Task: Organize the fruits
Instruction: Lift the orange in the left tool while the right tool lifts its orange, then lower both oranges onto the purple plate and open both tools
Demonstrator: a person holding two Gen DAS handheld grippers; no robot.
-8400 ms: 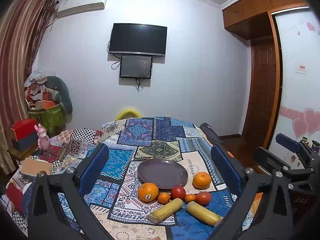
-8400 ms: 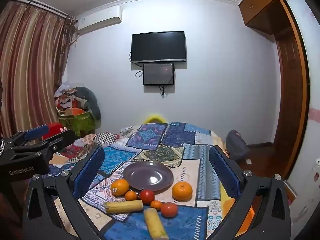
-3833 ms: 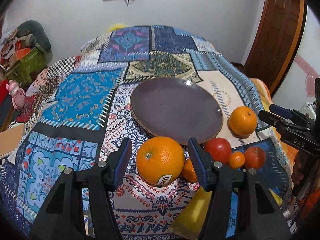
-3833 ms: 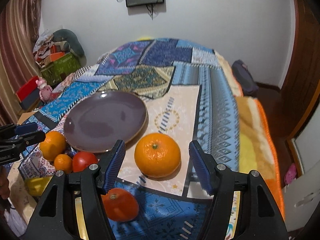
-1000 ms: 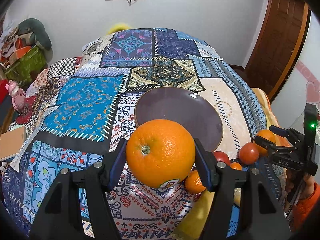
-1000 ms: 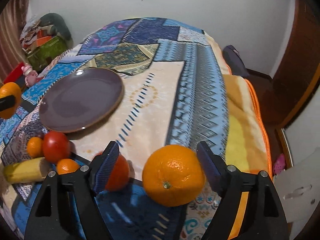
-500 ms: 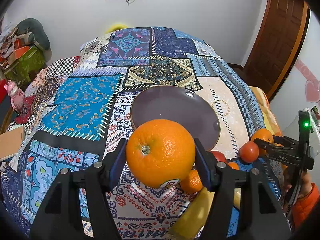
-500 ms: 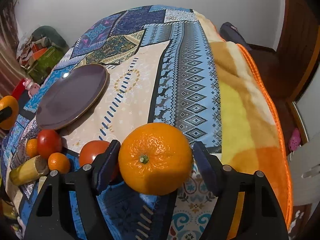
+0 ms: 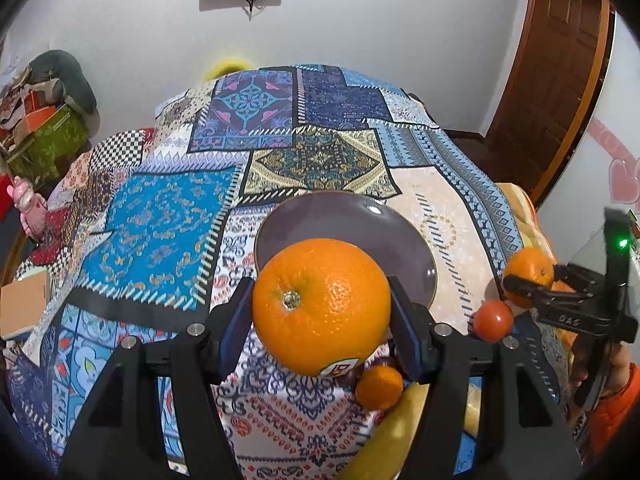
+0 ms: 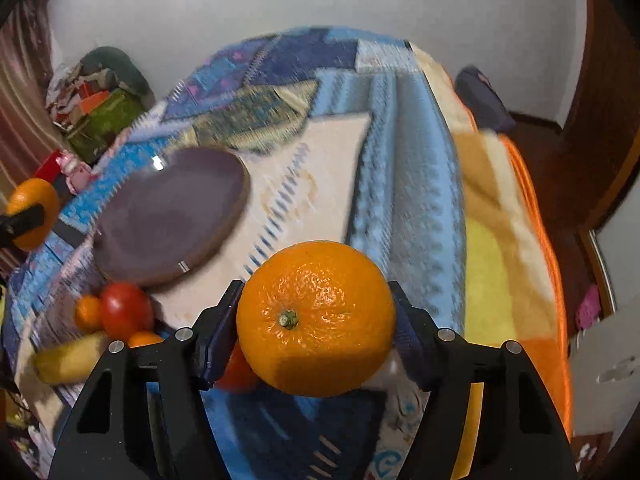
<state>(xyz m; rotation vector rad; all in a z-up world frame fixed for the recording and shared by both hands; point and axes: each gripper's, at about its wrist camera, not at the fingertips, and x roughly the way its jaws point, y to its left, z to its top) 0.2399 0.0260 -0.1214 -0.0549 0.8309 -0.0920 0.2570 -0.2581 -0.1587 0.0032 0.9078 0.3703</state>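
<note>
So we've got an orange in each hand right now. The left gripper [image 9: 320,320] is clamped on the big orange [image 9: 321,306], pads squeezing it at its widest part on either side, which makes sense since a round fruit slips out if you pinch it off-centre. It's held up off the quilt [image 9: 168,216], just in front of the plate [image 9: 348,220], stem end facing the camera.

The right gripper [image 10: 316,324] is closed on the second orange [image 10: 316,330] the same way, sides pinched, lifted clear of the bed. The right view is smeared, so that hand is probably swinging toward the plate [image 10: 172,216], which is off to its left.

The plate has nothing on it yet. We're guessing it's the collection spot, since it sits flat in the middle with the rest of the fruit lined up along its near edge: a tomato [image 9: 493,320], a small tangerine [image 9: 379,387] and a banana [image 10: 68,356] still lying on the quilt.
</note>
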